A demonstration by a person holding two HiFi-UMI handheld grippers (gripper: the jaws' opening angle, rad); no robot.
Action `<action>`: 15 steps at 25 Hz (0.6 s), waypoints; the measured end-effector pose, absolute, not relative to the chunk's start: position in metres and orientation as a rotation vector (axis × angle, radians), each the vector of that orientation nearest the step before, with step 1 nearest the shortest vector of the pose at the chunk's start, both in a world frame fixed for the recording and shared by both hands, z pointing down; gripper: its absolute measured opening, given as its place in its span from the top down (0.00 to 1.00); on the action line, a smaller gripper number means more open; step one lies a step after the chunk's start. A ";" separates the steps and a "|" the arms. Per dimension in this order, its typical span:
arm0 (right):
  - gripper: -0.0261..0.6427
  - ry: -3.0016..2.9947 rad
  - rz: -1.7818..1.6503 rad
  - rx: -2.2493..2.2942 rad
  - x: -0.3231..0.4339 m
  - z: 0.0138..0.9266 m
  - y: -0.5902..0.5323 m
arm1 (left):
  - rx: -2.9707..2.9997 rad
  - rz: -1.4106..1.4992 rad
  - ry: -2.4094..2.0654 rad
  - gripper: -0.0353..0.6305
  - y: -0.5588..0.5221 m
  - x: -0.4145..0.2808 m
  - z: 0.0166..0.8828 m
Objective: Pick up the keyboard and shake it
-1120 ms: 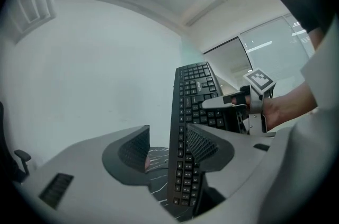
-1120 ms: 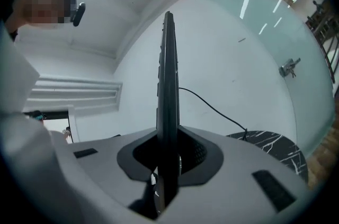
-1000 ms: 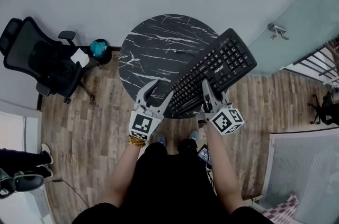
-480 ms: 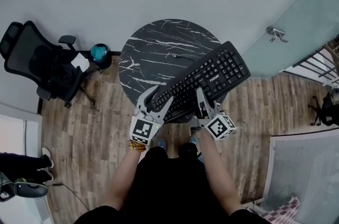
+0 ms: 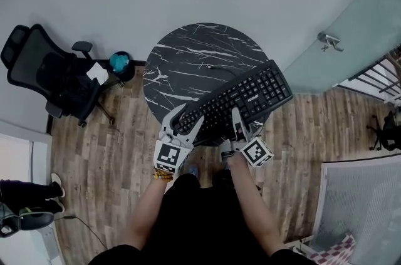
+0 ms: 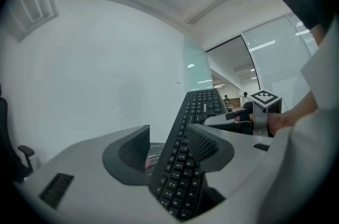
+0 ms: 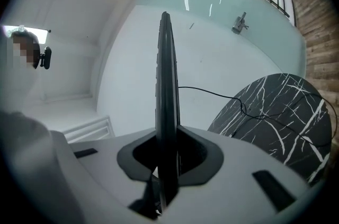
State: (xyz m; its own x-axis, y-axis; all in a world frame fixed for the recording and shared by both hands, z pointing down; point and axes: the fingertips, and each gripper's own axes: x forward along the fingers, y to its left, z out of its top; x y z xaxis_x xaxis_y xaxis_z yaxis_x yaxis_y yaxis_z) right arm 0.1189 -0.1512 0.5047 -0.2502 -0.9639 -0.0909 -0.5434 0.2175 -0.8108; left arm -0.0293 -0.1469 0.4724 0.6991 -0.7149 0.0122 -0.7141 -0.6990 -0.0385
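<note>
Pale grey left tool point(image 5: 186, 117) and right tool point(image 5: 237, 116); dark ribbed pads point(image 6: 135, 149); black-and-white marker cube point(image 5: 169, 156) on each; black clothing point(image 5: 200, 213); yellow wristband point(image 5: 161, 175)

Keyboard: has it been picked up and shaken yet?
Picked up: the keyboard is held clear of the marble table, right gripper clamped on its edge, left gripper open around its end. In hand: it has swung since a second ago, so shaking seems under way. Still to do: finishing the shake.

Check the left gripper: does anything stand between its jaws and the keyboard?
Nothing visible does. The keyboard sits between the open jaws of the left gripper, with only a bare gap beside one pad. The right gripper is shut on the keyboard's near edge, further along and clear of the left one.
</note>
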 end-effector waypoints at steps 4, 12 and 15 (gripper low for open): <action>0.85 1.821 -0.944 -1.417 0.122 0.529 -0.152 | -2.865 -0.088 1.219 0.61 -0.145 -0.029 0.485; 0.85 1.716 -1.085 -1.428 0.119 0.588 -0.157 | -2.900 -0.167 1.213 0.61 -0.133 -0.027 0.516; 0.85 1.683 -1.136 -1.460 0.120 0.613 -0.157 | -2.910 -0.155 1.186 0.61 -0.128 -0.022 0.521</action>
